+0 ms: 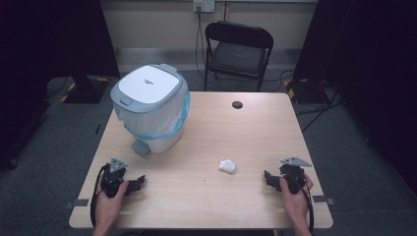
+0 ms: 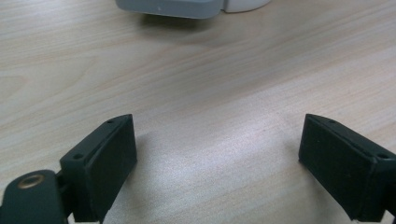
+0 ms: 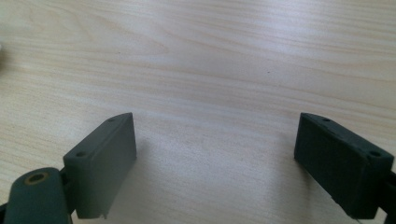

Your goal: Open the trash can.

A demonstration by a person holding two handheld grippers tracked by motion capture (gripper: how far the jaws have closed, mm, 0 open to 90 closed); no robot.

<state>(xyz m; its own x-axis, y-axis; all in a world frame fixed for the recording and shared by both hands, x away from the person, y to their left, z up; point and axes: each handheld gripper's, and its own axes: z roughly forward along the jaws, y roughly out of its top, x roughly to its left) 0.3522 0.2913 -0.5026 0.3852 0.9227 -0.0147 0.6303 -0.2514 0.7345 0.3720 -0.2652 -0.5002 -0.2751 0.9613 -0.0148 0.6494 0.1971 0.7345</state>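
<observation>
We see a light wooden table [image 1: 206,196] from above, with a person's two hands coming in from its near edge. The left hand [image 1: 109,199] holds the left tongs [image 1: 132,184] close to the near left corner, resting low over the wood. The right hand [image 1: 295,191] holds the right tongs [image 1: 269,179] close to the near right corner. Each carries a grey three-cornered plate on top and trails a black cable back toward the near edge.

In the left gripper view we find the left tongs [image 2: 217,158] spread wide, with nothing but bare table between the two black jaws. At the top of that view we make out the grey foot pedal [image 2: 170,7] of a bin. In the right gripper view the right tongs [image 3: 215,158] are spread wide as well, with only wood grain between the jaws.

A white pedal bin [image 1: 150,105] with a grey-rimmed lid stands near the far left corner, leaning toward the left edge; a pale liner bag edged in blue hangs out over its sides, and its pedal faces the near edge. A small crumpled white wad [image 1: 227,165] lies between the two tongs, nearer the right ones and apart from both. A dark round grommet [image 1: 237,104] sits near the far edge. Beyond the table stands a black folding chair [image 1: 238,49].
</observation>
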